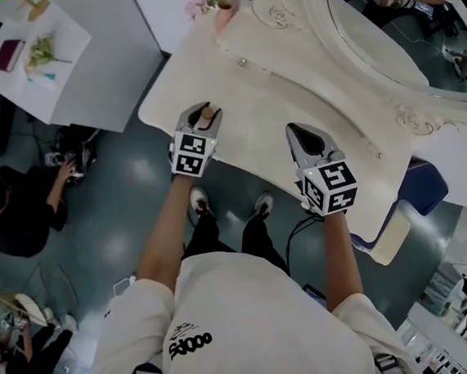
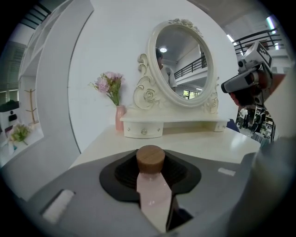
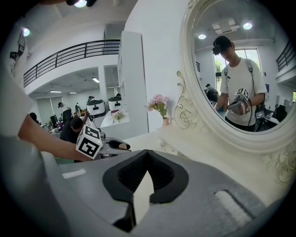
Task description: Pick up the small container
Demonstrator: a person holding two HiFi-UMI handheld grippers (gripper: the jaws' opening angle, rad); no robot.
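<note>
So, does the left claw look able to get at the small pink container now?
Probably yes: the small container stands between the jaws of the left claw, which seem to press on it; nothing blocks it.

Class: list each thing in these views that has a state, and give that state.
left gripper: shut on the small container.
small container: upright, capped.
right gripper: shut, nothing between its jaws.
drawer: closed.
vase: upright, holding flowers.
</note>
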